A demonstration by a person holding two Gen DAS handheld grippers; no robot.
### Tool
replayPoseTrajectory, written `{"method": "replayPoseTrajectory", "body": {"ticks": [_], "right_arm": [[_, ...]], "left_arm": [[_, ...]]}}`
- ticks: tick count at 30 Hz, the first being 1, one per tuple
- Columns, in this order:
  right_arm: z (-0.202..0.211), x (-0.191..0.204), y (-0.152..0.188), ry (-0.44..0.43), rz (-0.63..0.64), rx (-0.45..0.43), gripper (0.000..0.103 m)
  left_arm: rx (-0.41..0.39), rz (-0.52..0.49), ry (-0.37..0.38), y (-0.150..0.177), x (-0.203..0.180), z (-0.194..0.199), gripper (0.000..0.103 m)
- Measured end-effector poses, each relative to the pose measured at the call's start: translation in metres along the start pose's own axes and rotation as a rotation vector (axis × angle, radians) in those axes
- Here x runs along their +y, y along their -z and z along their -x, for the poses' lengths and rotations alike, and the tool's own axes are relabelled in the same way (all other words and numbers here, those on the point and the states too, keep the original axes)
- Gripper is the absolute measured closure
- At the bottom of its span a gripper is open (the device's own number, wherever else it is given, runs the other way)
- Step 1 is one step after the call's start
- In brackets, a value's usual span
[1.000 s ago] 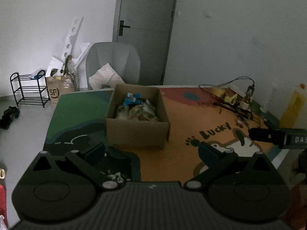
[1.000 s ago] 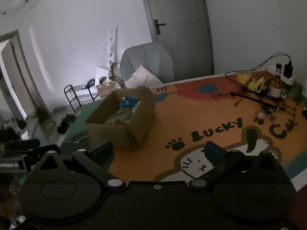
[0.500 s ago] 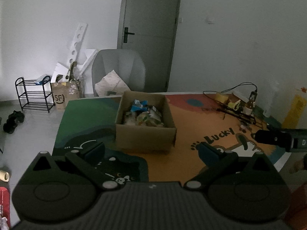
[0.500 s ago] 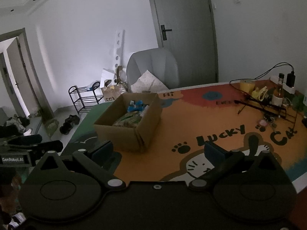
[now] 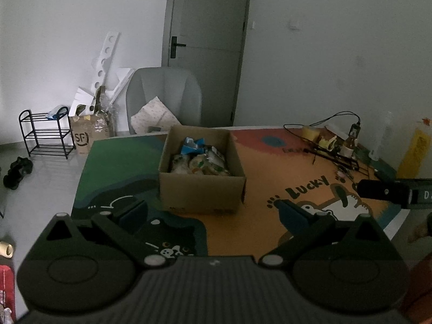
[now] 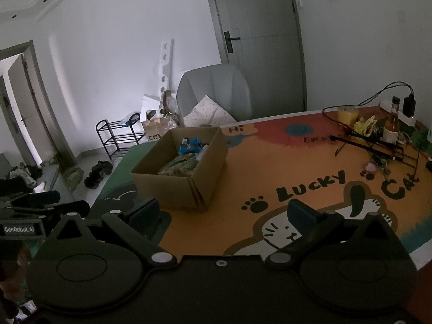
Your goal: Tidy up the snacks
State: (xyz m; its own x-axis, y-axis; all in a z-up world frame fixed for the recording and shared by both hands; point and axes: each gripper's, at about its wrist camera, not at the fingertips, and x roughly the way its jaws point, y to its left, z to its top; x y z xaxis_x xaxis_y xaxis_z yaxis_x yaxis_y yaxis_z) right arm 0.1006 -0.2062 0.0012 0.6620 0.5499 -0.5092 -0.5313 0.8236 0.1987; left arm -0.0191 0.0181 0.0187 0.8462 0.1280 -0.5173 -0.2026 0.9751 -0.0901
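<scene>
Square corrugated cardboard box (image 5: 201,189) of crinkly snack packets (image 5: 199,162), both tongs (image 5: 213,212) (image 6: 224,210) spread wide, empty

Dim room, fisheye views

Both pictures are underexposed and grainy; faint daylight brightens the wall (image 6: 102,62) toward 10 o'clock, corners vignette black, straight edges bow outward, and near tool bodies sit nearly black.

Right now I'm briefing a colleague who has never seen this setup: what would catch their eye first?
Probably the open cardboard box of snack packets standing mid-table on the bright cartoon "Lucky Cat" mat. Next, the tangle of cables, a jar and a bottle at the mat's far right corner. Both tongs, left and right, hang open and empty in front of the box.
</scene>
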Motion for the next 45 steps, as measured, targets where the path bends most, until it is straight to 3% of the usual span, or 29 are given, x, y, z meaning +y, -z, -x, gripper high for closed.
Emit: {"method": "replayPoseTrajectory", "body": {"ticks": [45], "right_arm": [[-0.0020, 0.0007, 0.0006, -0.011, -0.003, 0.016, 0.000]], "left_arm": [[0.009, -0.010, 0.003, 0.0022, -0.0021, -0.0031, 0.000]]}}
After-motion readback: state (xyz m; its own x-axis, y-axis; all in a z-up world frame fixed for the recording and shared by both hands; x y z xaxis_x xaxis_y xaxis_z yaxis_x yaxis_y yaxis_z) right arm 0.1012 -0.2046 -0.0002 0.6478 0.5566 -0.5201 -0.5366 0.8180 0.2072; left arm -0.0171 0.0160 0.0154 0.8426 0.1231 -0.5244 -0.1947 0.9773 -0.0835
